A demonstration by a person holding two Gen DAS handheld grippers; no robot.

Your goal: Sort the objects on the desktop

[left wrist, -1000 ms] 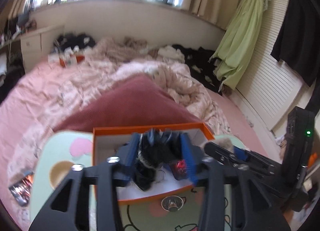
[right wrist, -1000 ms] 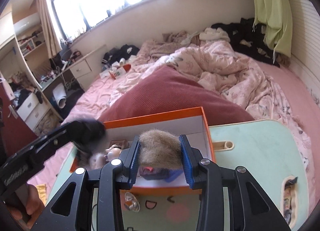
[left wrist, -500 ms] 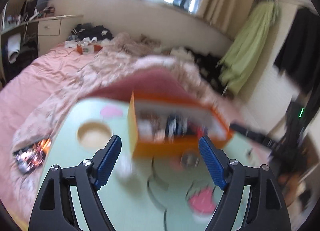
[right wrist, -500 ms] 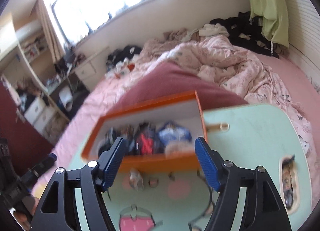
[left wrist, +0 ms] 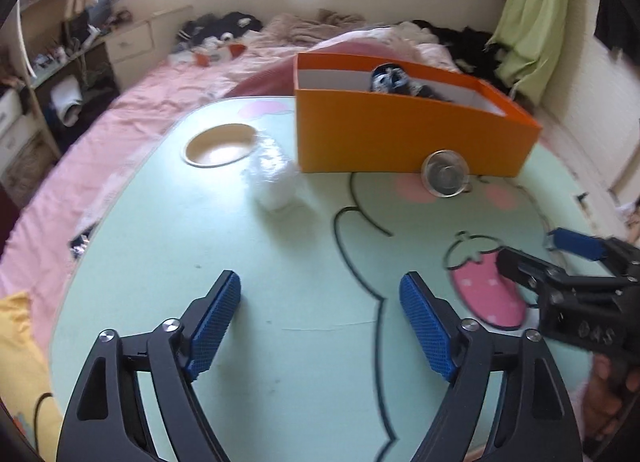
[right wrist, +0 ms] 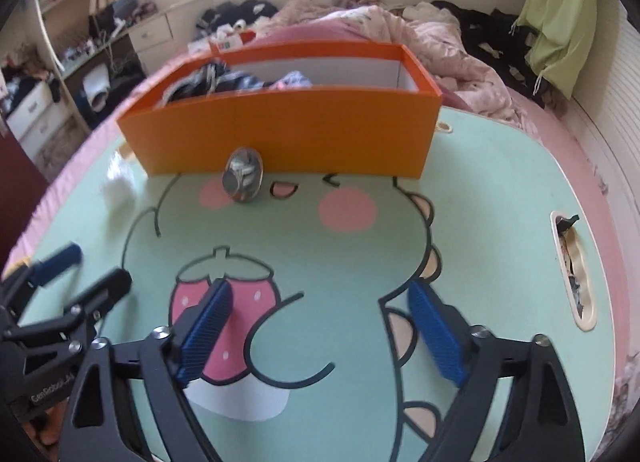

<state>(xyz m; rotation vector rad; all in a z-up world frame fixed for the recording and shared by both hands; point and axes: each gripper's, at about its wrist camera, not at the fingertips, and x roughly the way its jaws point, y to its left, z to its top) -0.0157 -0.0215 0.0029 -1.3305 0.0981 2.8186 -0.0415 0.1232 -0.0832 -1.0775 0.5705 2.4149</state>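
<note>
An orange box (left wrist: 400, 138) (right wrist: 288, 134) stands at the far side of the green cartoon table (left wrist: 280, 262) (right wrist: 480, 222), with dark and furry items inside. A clear round container (left wrist: 445, 179) (right wrist: 242, 179) lies against the box's front wall. A white fluffy item (left wrist: 272, 178) (right wrist: 116, 190) sits on the table left of the box. My left gripper (left wrist: 320, 326) is open and empty near the table's front edge; it also shows at the left of the right wrist view (right wrist: 80, 274). My right gripper (right wrist: 320, 338) is open and empty over the strawberry print; it also shows at the right of the left wrist view (left wrist: 552, 258).
A round recess (left wrist: 220, 145) is set in the table left of the box. An oval slot (right wrist: 573, 271) with small items is at the table's right edge. A bed with pink bedding (right wrist: 400, 34) lies beyond the table. A yellow cloth (left wrist: 20, 362) hangs at the left.
Both grippers let go of their furry items into the box, opened, and pulled back toward the table's front edge. The box now looks farther away.
</note>
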